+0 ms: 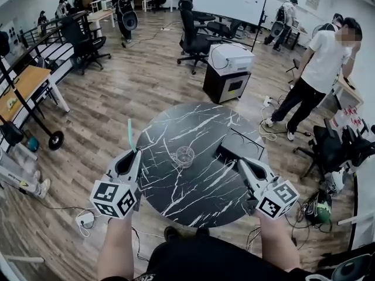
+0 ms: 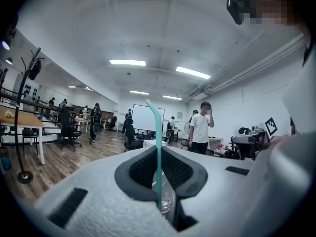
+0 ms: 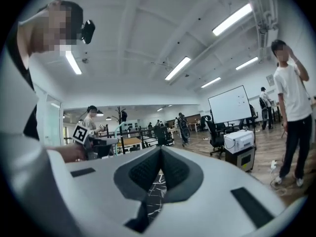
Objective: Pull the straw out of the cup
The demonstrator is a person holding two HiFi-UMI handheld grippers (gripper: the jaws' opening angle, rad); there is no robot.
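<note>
The clear cup (image 1: 184, 156) stands near the middle of the round black marble desk (image 1: 199, 195), with bare top on every side of it. The teal straw (image 1: 130, 134) is out of the cup and well to its left, pinched low down by the left claw (image 1: 135, 153). The pads are closed nearly together on it. From the grip the straw rises upright to a bent top, and only a short end shows below the pads. The left gripper view shows the cup beyond that grip, through the gap under the pads.

The left claw hangs over the desk's left rim, left of the cup, with wooden floor (image 1: 111, 98) open beyond the edge. The right claw (image 1: 242, 162) is to the right of the cup and apart from it, above the desk top. Its jaws are together with nothing between them; only veined marble shows through the slit below.

A flat black case (image 1: 241, 146) lies behind and right of the cup, against the desk's far right rim. Beyond the far rim from the cup stands a printer (image 1: 230, 57) on a dark cabinet. A person (image 1: 319, 69) stands farther right.
</note>
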